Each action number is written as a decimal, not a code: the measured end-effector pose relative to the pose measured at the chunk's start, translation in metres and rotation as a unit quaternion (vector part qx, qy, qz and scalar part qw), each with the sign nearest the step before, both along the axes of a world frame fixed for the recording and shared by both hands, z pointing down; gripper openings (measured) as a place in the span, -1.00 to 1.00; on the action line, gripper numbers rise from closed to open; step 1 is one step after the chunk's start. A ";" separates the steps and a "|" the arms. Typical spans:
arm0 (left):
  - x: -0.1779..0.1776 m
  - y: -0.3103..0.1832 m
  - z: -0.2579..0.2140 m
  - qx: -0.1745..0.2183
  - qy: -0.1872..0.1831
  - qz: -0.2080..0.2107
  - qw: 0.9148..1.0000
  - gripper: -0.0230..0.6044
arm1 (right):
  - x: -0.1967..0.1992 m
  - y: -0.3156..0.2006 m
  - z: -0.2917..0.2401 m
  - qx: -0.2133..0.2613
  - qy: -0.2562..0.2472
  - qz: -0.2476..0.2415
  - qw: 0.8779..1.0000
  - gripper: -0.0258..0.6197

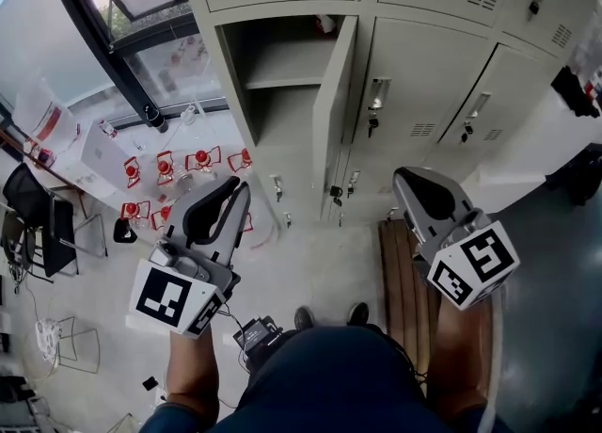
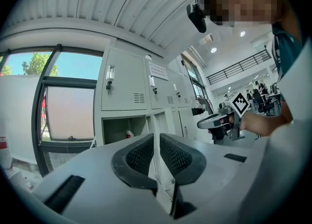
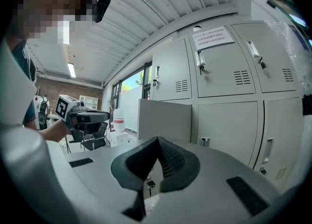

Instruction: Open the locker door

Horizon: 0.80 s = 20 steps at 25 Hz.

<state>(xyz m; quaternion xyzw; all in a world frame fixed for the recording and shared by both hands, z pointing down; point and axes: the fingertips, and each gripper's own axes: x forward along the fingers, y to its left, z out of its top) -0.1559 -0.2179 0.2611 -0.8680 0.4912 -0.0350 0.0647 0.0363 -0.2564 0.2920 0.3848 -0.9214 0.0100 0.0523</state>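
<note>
Cream-painted sheet-steel lockers (image 1: pixel 433 92) fill the background in stacked rows above a pale floor (image 1: pixel 320 262). One compartment lies exposed: its flat, thin-gauge cream metal locker door (image 1: pixel 334 106) is swung outward, edge-on to the head view, well apart from both tools. A plain steel shelf (image 1: pixel 282 78) divides the cavity. Louvred vents and small recessed handles mark the closed neighbours, several with keys (image 1: pixel 373 123) hanging from the locks. A brown slatted wooden bench (image 1: pixel 400 280) lies along the floor under the right arm.

The left gripper (image 1: pixel 240 191) has grey moulded shells and black ribbed rubber fingers (image 2: pixel 139 155) a narrow slit apart, with nothing between them. The right gripper (image 1: pixel 406 179) has its fingers (image 3: pixel 170 162) pressed together at the tips, likewise empty.

The task appears essentially complete. The main hazard is probably rebound: a light panel on a free hinge may drift shut if nudged by either gripper. A careless sweep could also snag the dangling keys, and stepping toward the lockers risks catching a foot on the bench, which sits close to the feet.
</note>
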 end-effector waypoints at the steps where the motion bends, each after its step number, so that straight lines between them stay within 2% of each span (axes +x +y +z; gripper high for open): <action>1: -0.001 -0.002 0.003 -0.003 0.000 -0.001 1.000 -0.76 | -0.001 -0.001 0.001 0.000 0.006 0.000 1.000 -0.82; 20: -0.010 -0.024 0.024 -0.034 0.000 -0.015 0.999 -0.76 | -0.003 -0.019 0.014 -0.018 0.005 -0.003 1.000 -0.81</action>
